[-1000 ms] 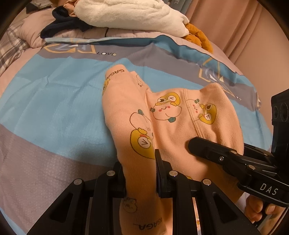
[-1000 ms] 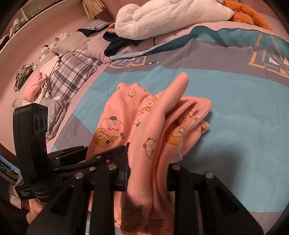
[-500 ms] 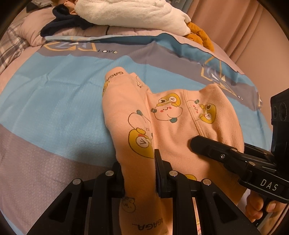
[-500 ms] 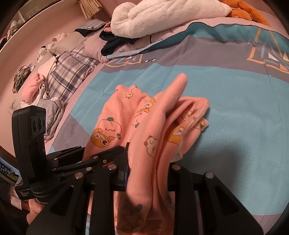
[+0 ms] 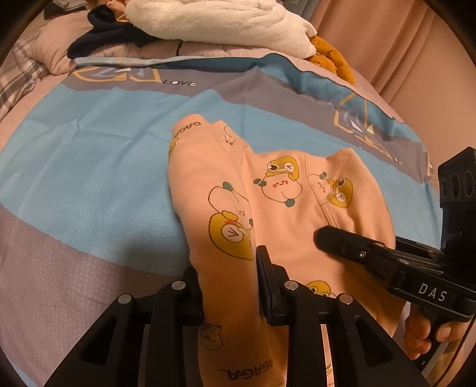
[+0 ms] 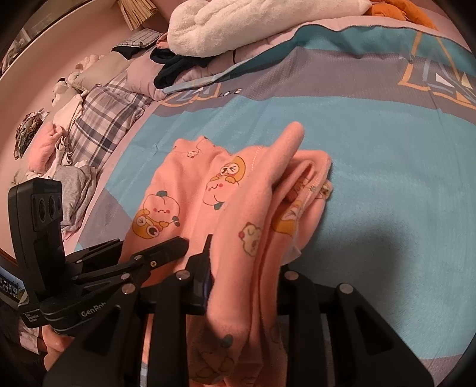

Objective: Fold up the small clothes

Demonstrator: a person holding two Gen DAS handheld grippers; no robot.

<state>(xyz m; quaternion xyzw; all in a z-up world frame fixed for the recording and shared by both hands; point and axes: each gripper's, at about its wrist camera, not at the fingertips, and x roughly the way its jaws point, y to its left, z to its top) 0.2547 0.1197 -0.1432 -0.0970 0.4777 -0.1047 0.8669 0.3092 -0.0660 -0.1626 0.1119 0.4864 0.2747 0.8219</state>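
Observation:
A small peach-pink garment [image 5: 282, 208] with cartoon prints lies folded over on the blue and grey bedspread [image 5: 89, 178]; it also shows in the right wrist view [image 6: 232, 202]. My left gripper [image 5: 229, 268] is shut on its near left edge, with cloth bunched between the jaws. My right gripper [image 6: 244, 268] is shut on its near right edge, with a thick fold between the jaws. The right gripper shows at the right of the left wrist view [image 5: 372, 253]. The left gripper shows at the left of the right wrist view [image 6: 148, 256].
A white fluffy blanket [image 5: 214, 23], a dark garment [image 5: 110, 35] and an orange plush [image 5: 330, 56] lie at the far end of the bed. Plaid bedding [image 6: 101, 119] and loose clothes [image 6: 59, 148] lie on the left. A curtain [image 5: 386, 44] hangs at the right.
Both grippers have kept their hold on the garment and moved slightly toward the far end of the bed. The garment's shape is nearly unchanged.

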